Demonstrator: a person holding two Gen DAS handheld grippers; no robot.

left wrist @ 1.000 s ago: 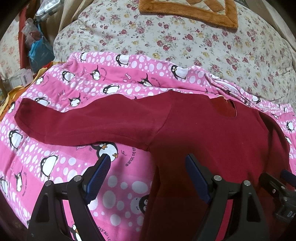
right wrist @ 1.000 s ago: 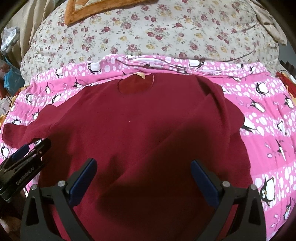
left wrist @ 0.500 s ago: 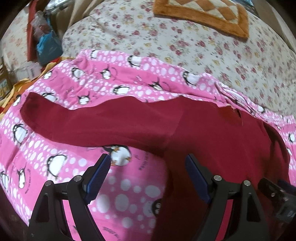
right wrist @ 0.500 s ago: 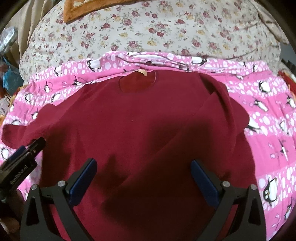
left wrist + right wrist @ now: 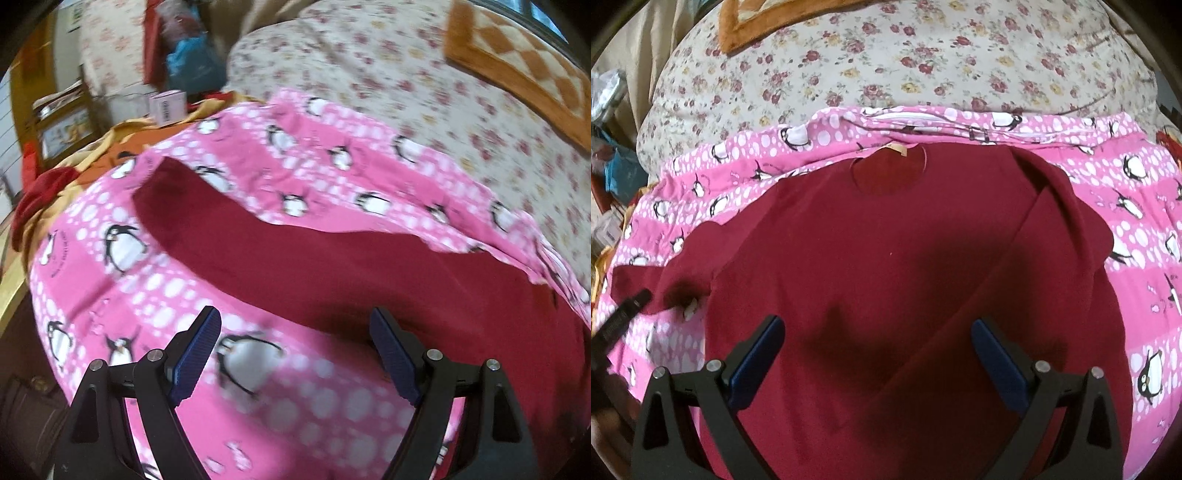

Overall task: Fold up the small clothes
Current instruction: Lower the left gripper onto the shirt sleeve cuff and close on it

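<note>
Grippers, left gripper (image 5: 295,354) and right gripper (image 5: 877,360), gape wide above the red shirt (image 5: 905,277), holding nothing.

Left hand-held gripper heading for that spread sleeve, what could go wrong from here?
1. The sleeve lies flat on the penguin blanket; the open left hand-held gripper may pinch both layers.
2. The other sleeve, already folded across the shirt, could slip when the fabric is tugged.
</note>
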